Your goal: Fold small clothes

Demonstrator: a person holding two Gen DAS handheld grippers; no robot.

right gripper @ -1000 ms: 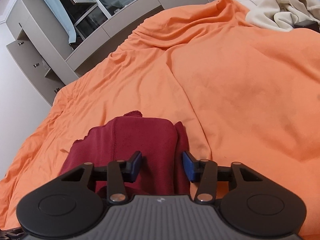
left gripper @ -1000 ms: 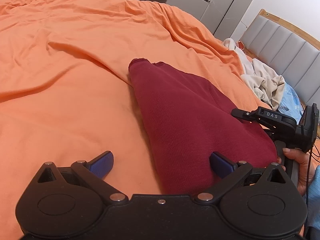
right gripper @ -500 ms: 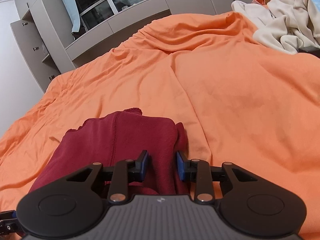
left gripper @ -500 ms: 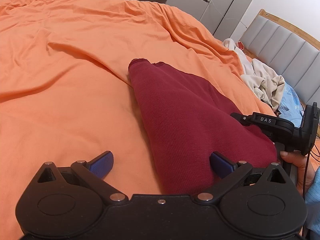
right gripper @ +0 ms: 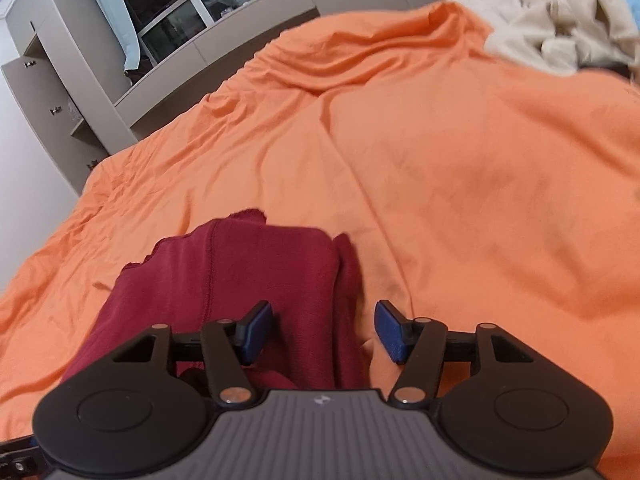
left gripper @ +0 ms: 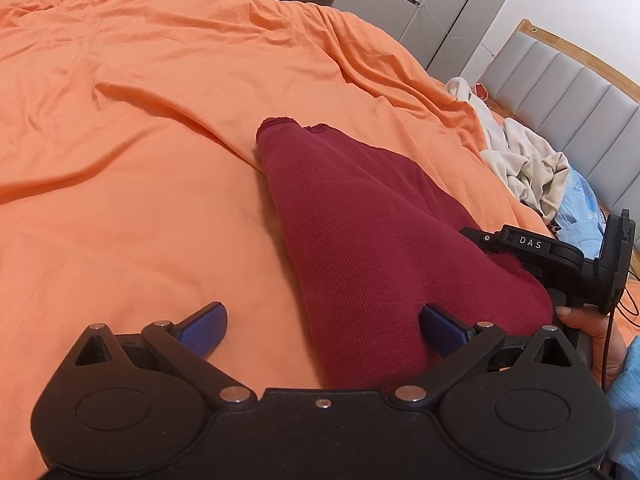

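The left gripper [left gripper: 322, 330] is held low over the bed, its blue fingers [left gripper: 204, 326] spread wide. The left finger rests over the bare orange bedspread [left gripper: 140, 200]; the right finger lies on the near end of the dark red garment [left gripper: 372, 240], so that the garment's near left edge falls between the two fingers without being clasped.

The right gripper [right gripper: 323, 330] is seen in its own view with the fingers [right gripper: 256, 332] parted, not pressed together. The left finger sits over the garment [right gripper: 248, 272]; the right finger stands just beyond the garment's right edge, over the bedspread [right gripper: 480, 200]. No cloth is pinched. In the left wrist view this tool [left gripper: 560, 260] appears at the garment's right side, touching or just beside it, held by the person's hand [left gripper: 592, 332].

The garment is laid folded lengthwise on the bedspread, narrowing toward its far end. A heap of pale clothes [left gripper: 524, 164] lies far right, near the padded headboard [left gripper: 580, 100]. Grey cabinets [right gripper: 120, 80] stand beyond the bed.
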